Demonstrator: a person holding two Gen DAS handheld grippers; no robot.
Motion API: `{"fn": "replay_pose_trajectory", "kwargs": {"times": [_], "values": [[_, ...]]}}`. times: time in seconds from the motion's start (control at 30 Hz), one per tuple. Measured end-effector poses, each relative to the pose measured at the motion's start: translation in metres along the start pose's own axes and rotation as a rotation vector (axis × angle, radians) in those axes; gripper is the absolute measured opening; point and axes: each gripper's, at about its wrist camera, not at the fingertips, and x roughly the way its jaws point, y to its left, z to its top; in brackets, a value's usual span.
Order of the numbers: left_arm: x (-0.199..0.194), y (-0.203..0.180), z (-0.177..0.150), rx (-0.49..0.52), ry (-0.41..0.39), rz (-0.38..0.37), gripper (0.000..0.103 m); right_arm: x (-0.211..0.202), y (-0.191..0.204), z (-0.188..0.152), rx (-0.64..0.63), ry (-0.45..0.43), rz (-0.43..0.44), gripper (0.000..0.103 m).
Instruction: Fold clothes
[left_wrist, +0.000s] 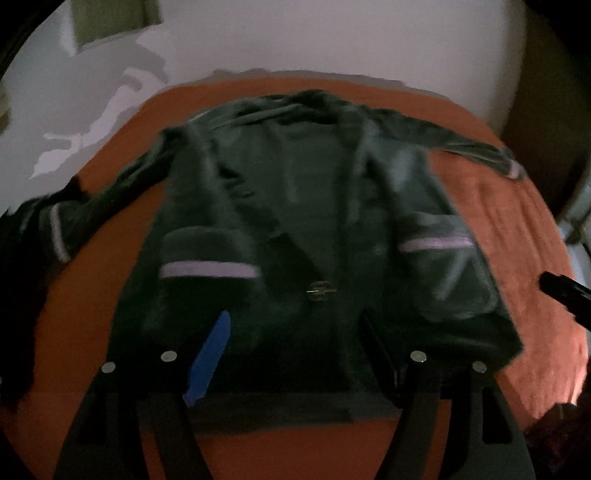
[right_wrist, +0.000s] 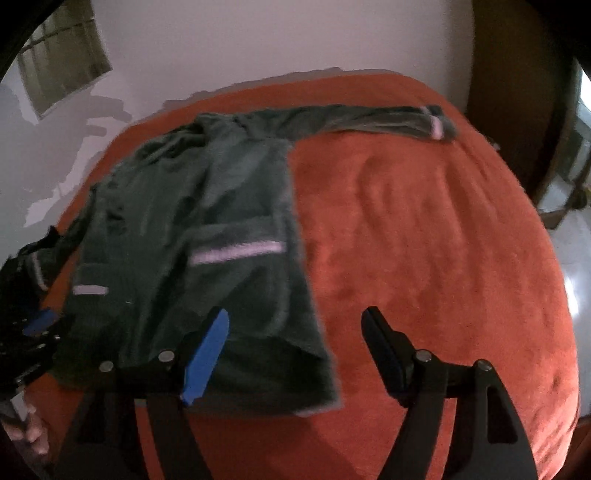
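no readable text, jacket (left_wrist: 295, 206) emblem (left_wrist: 320, 291) too blurred

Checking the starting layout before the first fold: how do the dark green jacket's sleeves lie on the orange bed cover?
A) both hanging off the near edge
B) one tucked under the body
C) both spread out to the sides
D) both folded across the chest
C: the jacket lies flat on the orange bed cover, one sleeve stretched each way.

Both views are blurred, so the button or clasp (left_wrist: 320, 291) on the dark green jacket (left_wrist: 306, 206) cannot be made out. Its left sleeve (left_wrist: 55, 229) runs off the bed's (left_wrist: 517, 229) left edge into shadow. The picture's edge cuts off a hand (right_wrist: 29, 432).
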Motion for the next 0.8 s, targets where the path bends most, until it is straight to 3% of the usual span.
{"fn": "replay_pose_trajectory", "kwargs": {"times": [0.17,0.37,0.57,0.67,0.8], "values": [[0.023,0.064,-0.010,-0.117,0.073,0.110,0.073,0.019,0.042,0.000,-0.064,0.039,0.116,0.074],[0.042,0.134,-0.035,-0.226,0.148,0.232,0.073,0.051,0.093,-0.007,-0.157,0.104,0.194,0.074],[0.058,0.169,-0.058,-0.283,0.217,0.214,0.073,0.086,0.136,-0.008,-0.158,0.192,0.259,0.074],[0.070,0.167,-0.066,-0.232,0.265,0.218,0.073,0.095,0.149,-0.003,-0.176,0.243,0.263,0.074],[0.065,0.167,-0.072,-0.195,0.263,0.178,0.073,0.102,0.166,0.008,-0.238,0.330,0.244,0.074]]}}
